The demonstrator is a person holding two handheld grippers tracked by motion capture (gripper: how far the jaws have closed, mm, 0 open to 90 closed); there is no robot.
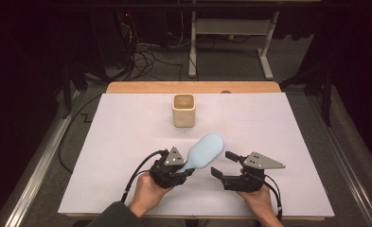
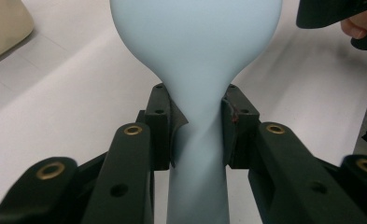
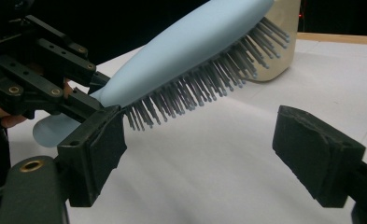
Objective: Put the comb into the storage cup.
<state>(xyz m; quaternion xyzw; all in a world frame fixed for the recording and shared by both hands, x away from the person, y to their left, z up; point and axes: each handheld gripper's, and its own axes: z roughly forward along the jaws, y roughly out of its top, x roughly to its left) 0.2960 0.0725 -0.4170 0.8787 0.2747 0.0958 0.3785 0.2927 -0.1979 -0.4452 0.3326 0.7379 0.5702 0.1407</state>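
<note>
A pale blue hairbrush (image 1: 205, 150) is held off the white table cover, head up and tilted toward the far right, bristles facing the right. My left gripper (image 1: 186, 166) is shut on its narrow neck; in the left gripper view both pads clamp the brush (image 2: 195, 46) just below the head. My right gripper (image 1: 223, 164) stands open just right of the brush. In the right gripper view its jaws (image 3: 209, 149) are wide apart below the bristles of the brush (image 3: 190, 51), and nothing sits between them. The left pad (image 3: 102, 149) is close under the lowest bristles.
A beige square cup (image 1: 183, 110) stands upright at the middle back of the white sheet (image 1: 127, 142), beyond the brush head. A wooden table edge (image 1: 193, 87) runs behind it. Cables trail from both grippers toward the near edge.
</note>
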